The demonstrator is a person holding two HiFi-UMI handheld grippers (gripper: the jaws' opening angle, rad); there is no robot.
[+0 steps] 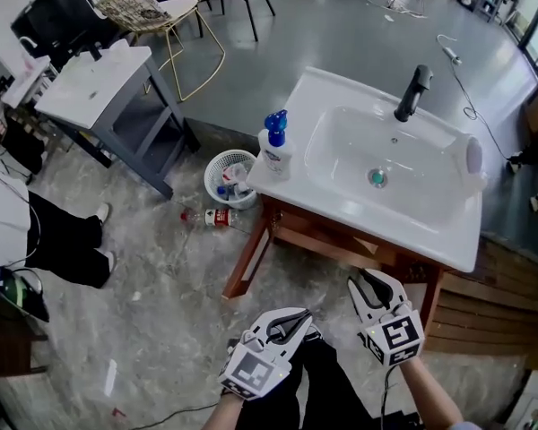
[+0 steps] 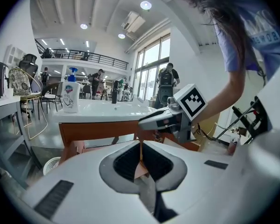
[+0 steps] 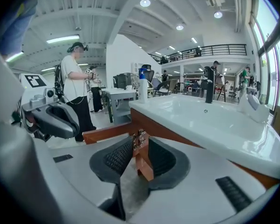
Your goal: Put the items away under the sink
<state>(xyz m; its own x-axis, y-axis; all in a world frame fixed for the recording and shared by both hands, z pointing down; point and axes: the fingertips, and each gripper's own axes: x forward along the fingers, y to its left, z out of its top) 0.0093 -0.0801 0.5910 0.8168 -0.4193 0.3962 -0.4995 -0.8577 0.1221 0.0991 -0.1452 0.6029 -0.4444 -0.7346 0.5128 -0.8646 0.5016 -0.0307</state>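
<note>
- The left tool is held low in front of the sink. Its jaws are closed together, tips all but touching, with nothing in them.
- The right tool is just beside it, nearer the sink's wooden frame. Its jaws are narrowly apart and empty, and only the frame shows through the gap.
- A soap bottle stands upright on the sink's left corner.
- A white basket holding things sits on the floor left of the frame.
- A small bottle lies on its side just beside the basket.
</note>
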